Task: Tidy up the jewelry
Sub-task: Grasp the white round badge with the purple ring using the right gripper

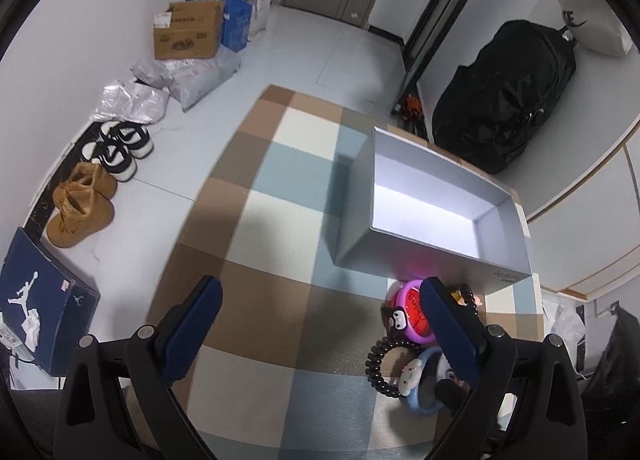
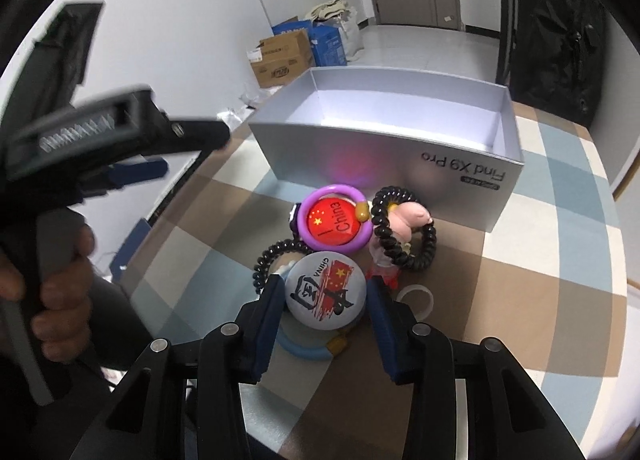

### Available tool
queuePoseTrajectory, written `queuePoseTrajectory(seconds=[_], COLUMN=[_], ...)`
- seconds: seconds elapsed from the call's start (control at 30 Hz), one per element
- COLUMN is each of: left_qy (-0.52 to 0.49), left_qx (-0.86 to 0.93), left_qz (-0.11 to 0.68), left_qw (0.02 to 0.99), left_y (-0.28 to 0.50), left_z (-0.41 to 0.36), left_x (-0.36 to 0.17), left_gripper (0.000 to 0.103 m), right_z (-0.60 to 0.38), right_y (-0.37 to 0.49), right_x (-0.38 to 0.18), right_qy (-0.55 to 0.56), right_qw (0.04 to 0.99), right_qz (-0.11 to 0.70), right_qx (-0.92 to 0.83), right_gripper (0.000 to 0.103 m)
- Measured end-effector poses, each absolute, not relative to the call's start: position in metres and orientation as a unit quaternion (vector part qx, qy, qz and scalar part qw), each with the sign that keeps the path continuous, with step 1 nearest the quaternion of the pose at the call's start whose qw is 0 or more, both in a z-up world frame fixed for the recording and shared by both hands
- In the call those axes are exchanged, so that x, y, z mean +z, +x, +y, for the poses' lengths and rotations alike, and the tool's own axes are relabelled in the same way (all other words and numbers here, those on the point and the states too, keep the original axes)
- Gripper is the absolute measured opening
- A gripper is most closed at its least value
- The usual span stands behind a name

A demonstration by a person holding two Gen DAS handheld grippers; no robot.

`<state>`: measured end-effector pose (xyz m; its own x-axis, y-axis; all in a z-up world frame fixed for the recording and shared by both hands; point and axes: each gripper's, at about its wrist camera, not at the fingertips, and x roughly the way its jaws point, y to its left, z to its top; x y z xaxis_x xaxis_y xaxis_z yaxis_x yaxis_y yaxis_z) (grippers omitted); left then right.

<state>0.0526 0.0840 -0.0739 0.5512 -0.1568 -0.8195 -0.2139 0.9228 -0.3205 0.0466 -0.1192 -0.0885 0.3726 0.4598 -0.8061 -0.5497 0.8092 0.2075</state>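
An open grey box stands on a checked cloth; it also shows in the left wrist view. In front of it lie a purple ring around a red China badge, a black coil band with a pink charm, another black coil band, a blue ring and a small white ring. My right gripper is closed on a white China badge. My left gripper is open and empty, left of the pile.
Shoes, brown boots and cardboard boxes line the left wall. A blue shoebox sits at the near left. A black bag stands behind the grey box.
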Motion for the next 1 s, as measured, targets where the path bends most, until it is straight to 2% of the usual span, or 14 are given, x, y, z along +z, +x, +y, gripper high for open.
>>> queuePoseTrajectory(seconds=[0.07,0.13,0.27,0.47,0.53,0.67,0.73,0.8,1.0], left_qy=[-0.191,-0.185,-0.149,-0.121,-0.124,-0.129,-0.138,-0.141,-0.139], left_qx=[0.009,-0.004,-0.025,-0.042,-0.045,-0.047,-0.056,-0.055,-0.048], left_qz=[0.487,0.5,0.524,0.543,0.547,0.549,0.547,0.543,0.538], left_qw=[0.852,0.846,0.838,0.83,0.826,0.824,0.824,0.826,0.83], left_y=[0.055,0.059,0.063,0.065,0.066,0.067,0.068,0.066,0.058], left_z=[0.078,0.071,0.052,0.037,0.037,0.035,0.034,0.034,0.039], left_x=[-0.076,-0.079,-0.085,-0.092,-0.094,-0.095,-0.094,-0.092,-0.089], left_gripper=[0.096,0.084,0.076,0.055,0.037,0.025,0.014,0.011,0.009], right_z=[-0.124,-0.13,-0.146,-0.169,-0.172,-0.175,-0.177,-0.181,-0.185], right_y=[0.046,0.047,0.05,0.056,0.057,0.056,0.056,0.055,0.057], right_x=[-0.083,-0.077,-0.066,-0.054,-0.05,-0.047,-0.046,-0.045,-0.043], right_qy=[-0.036,-0.024,0.006,0.042,0.047,0.053,0.056,0.059,0.068], right_qw=[0.829,0.832,0.838,0.847,0.85,0.853,0.853,0.854,0.858], right_qz=[0.465,0.46,0.454,0.443,0.438,0.431,0.429,0.427,0.42], right_qx=[0.308,0.308,0.302,0.291,0.289,0.291,0.291,0.292,0.289], right_gripper=[0.041,0.041,0.041,0.041,0.041,0.041,0.041,0.041,0.041])
